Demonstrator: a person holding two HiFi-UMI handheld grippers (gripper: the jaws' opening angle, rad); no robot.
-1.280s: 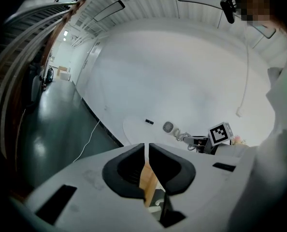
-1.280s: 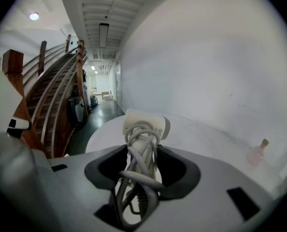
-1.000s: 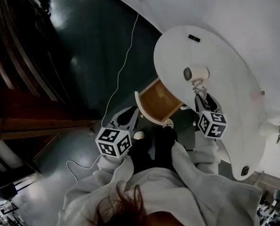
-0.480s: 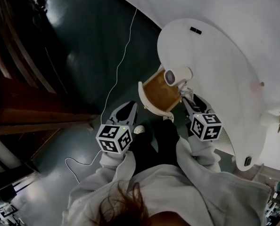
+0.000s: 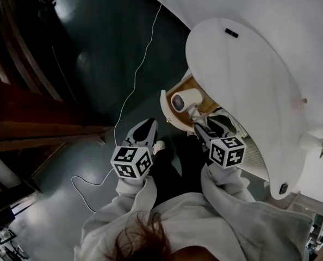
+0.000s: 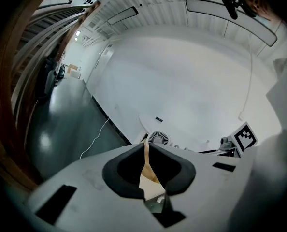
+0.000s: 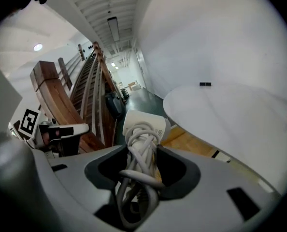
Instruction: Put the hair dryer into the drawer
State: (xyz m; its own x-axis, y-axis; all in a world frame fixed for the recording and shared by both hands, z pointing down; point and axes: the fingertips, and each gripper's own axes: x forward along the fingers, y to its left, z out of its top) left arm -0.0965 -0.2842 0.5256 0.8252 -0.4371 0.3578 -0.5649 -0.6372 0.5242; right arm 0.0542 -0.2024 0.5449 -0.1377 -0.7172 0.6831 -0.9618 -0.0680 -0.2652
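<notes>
The right tongs (image 5: 198, 118) pinch the hair dryer (image 5: 184, 99) by its cord-wrapped handle — its body hangs over the open drawer (image 5: 166, 109) under the white table (image 5: 248, 75). The left tongs (image 5: 148, 127), at the drawer's 7 o'clock, are pressed together — empty.

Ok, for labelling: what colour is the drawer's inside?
Light wooden brown drawer interior, best in head view.

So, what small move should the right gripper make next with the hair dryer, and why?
Probably lower the hair dryer a little deeper into the open drawer before letting go. The right gripper has its jaws shut on the handle with the cord wound round it, and in the head view the dryer looks held over the drawer's wooden inside, not lying in it.
</notes>
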